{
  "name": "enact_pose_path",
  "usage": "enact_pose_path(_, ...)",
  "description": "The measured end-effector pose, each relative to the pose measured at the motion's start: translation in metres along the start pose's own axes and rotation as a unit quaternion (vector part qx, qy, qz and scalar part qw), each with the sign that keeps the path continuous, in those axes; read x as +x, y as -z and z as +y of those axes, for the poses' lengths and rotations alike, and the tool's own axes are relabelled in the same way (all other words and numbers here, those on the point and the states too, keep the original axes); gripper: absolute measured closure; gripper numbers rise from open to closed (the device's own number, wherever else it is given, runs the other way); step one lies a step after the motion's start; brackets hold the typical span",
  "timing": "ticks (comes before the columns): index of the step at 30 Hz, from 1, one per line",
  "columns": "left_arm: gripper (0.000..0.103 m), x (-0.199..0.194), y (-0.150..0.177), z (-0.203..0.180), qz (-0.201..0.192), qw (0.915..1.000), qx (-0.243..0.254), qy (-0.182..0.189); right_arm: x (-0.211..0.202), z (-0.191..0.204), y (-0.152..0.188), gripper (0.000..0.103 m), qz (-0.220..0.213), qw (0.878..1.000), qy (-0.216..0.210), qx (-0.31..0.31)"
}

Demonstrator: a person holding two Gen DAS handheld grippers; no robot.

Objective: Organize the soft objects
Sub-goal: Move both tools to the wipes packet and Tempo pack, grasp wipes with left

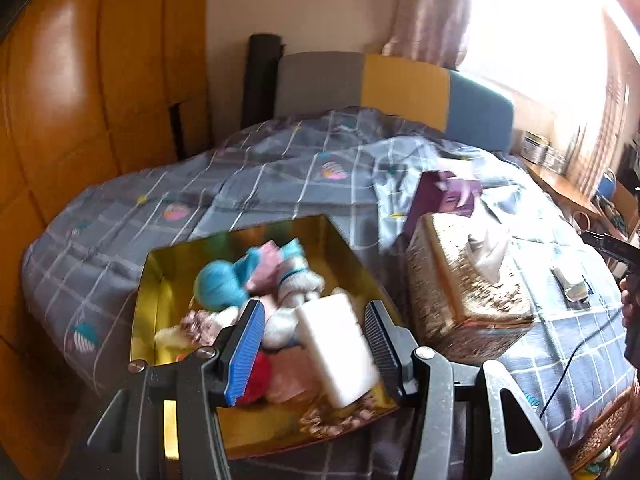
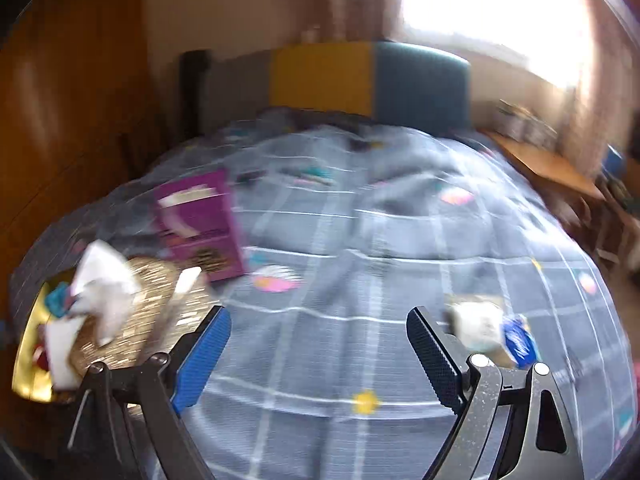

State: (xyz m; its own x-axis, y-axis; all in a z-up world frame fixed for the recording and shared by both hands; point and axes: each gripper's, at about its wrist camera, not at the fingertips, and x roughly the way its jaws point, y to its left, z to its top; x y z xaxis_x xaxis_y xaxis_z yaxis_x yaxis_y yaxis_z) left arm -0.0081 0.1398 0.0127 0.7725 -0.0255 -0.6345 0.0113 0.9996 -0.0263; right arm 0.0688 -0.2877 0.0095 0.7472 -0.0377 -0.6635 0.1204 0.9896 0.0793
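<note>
The left gripper (image 1: pixel 316 320) hovers over the gold tin (image 1: pixel 160 276) on the bed (image 1: pixel 280 168), its jaws apart. A white foam block (image 1: pixel 336 344) shows between the fingers, but it lies in the tin and no pad presses on it. The block's long axis runs from about 11 o'clock to 5 o'clock in the left view, its near end toward the camera. Around it the tin holds a teal yarn ball (image 1: pixel 218 286), pink and white soft pieces and a red one (image 1: pixel 258 376), all blurred. Just beside the tin at 3 o'clock stands a gold tissue box (image 1: pixel 460 280) with a tissue sticking up, and a purple box (image 1: pixel 436 200) lies behind that.

The right gripper (image 2: pixel 318 334) stands wide apart with only bedding between its fingers. At its 2 o'clock a small white and blue packet (image 2: pixel 492 334) lies on the cover, its long axis roughly 9 to 3 o'clock; blur hides what it is. The tin sits at the far left edge of this view.
</note>
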Motion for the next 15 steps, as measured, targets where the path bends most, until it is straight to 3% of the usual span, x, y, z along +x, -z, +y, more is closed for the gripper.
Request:
enact_pose_path(3, 0.050, -0.005, -0.013, -0.023, -0.011, 0.9994, 0.023, 0.023, 0.011, -0.069, -0.001, 0.013, 0.004, 0.995, 0.049, 0.089)
enact_pose_path(7, 0.050, -0.010, -0.035, -0.067, -0.028, 0.9953, 0.069, 0.062, 0.019, -0.144, 0.016, 0.013, 0.007, 0.977, 0.101, 0.187)
enact_pose_path(10, 0.050, -0.009, -0.051, -0.113, -0.030, 0.9884, 0.107, 0.104, 0.021, -0.185, 0.036, 0.015, 0.024, 0.952, 0.125, 0.279)
enact_pose_path(12, 0.050, -0.004, -0.060, -0.149, -0.023, 0.9818, 0.128, 0.138, 0.013, -0.207, 0.044, 0.015, 0.005, 0.934, 0.128, 0.334)
enact_pose_path(15, 0.050, 0.010, -0.066, -0.205, 0.006, 0.9679, 0.151, 0.201, 0.006, -0.220, 0.050, 0.015, -0.002, 0.921, 0.135, 0.365)
